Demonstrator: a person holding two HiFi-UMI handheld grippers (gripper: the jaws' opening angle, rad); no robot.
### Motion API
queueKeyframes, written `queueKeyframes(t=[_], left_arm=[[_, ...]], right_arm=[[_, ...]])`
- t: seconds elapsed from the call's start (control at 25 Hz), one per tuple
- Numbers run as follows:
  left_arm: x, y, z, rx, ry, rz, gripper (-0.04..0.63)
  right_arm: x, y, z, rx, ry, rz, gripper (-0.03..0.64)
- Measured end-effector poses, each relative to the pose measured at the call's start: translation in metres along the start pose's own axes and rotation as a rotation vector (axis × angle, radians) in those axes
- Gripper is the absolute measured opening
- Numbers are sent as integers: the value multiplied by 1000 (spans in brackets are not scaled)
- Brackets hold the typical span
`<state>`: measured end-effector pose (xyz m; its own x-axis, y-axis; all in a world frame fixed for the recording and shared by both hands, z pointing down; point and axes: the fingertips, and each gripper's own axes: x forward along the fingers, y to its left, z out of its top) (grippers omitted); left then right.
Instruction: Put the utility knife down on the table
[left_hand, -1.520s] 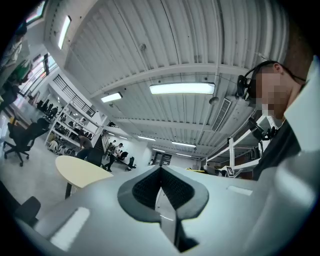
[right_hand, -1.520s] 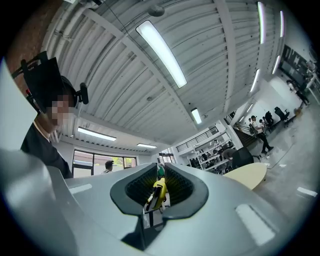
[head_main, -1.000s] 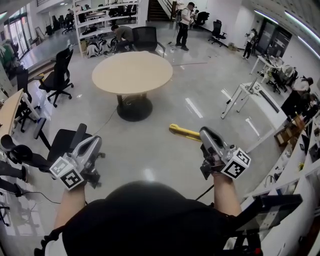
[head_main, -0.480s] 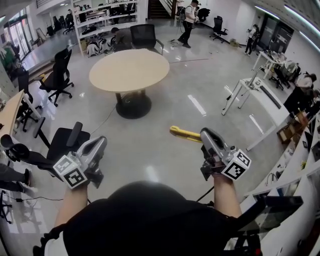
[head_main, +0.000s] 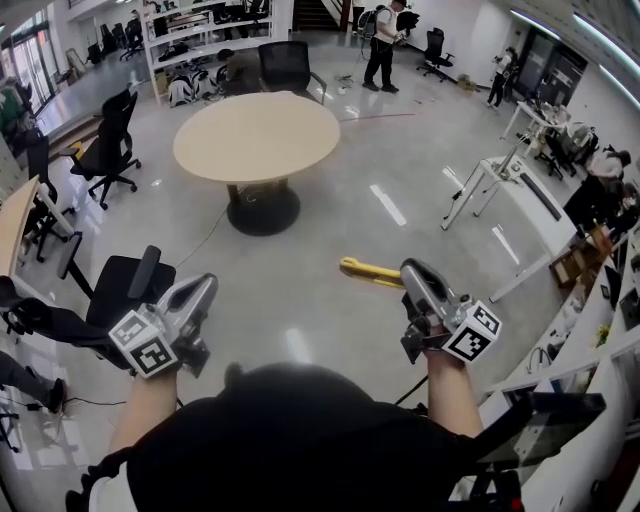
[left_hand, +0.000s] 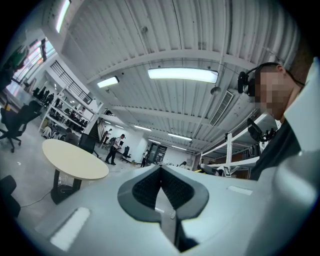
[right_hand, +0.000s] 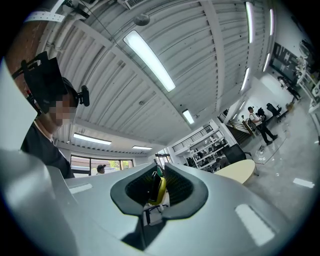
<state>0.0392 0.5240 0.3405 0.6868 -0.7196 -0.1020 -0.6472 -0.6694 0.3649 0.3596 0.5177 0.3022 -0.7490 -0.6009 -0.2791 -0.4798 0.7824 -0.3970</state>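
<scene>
1. Spreading across the whole head view, a glossy grey floor (head_main: 300, 290) carries everything in this open office.
2. A round table (head_main: 256, 135) with a pale top and a dark pedestal base stands towards the far side of the floor, well apart from both grippers.
3. White shelving (head_main: 200, 40) runs along the floor's far edge. A black chair (head_main: 285, 65) is just behind the table's far rim.
4. A white desk (head_main: 500, 180) sits on thin angled legs near the floor's right edge.
5. A black office chair (head_main: 120, 290) stands by the floor's left edge, just beyond the left gripper.
6. A standing person (head_main: 382, 35) is at the floor's far edge, to the right of the shelving.
7. The left gripper (head_main: 202, 288) is held out low at the left, over the floor. In its own view its ridged pads meet at the tip with nothing between them.
8. The right gripper (head_main: 412, 272) is held out at the right, level with the left one. Its jaws stand almost together, clamped on the utility knife.
9. The utility knife (head_main: 370, 269), yellow and black, juts from those jaws towards the left of the head view. It hangs in the air above the floor, well short of the table's near edge. In the right gripper view it stands edge-on between the pads.
</scene>
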Motion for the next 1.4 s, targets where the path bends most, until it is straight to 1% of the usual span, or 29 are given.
queueKeyframes(t=[0.12, 0.24, 0.32, 0.44, 0.56, 0.8, 1.12, 1.28, 1.4], left_arm=[[2, 41, 5, -12, -7, -25, 0], [5, 95, 18, -9, -3, -54, 0], [7, 128, 35, -20, -1, -73, 0], [5, 174, 64, 3, -4, -101, 0], [1, 224, 88, 9, -10, -107, 0], [-5, 300, 113, -1, -11, -110, 0], [10, 367, 118, -19, -12, -87, 0], [28, 382, 111, -13, -6, -48, 0], [53, 386, 105, -3, 1, -11, 0]], right_arm=[[35, -4, -11, -22, 15, -16, 61], [89, -8, -22, -44, 12, -36, 60], [127, -8, -26, -40, 7, -45, 60], [184, -5, -27, -63, 1, -38, 60], [238, -7, -31, -73, -23, -33, 60], [320, -18, -52, -72, -2, -36, 61], [375, -61, -66, -54, 14, -41, 60], [389, -95, -69, -29, 18, -5, 60], [392, -130, -63, -4, 23, 31, 60]])
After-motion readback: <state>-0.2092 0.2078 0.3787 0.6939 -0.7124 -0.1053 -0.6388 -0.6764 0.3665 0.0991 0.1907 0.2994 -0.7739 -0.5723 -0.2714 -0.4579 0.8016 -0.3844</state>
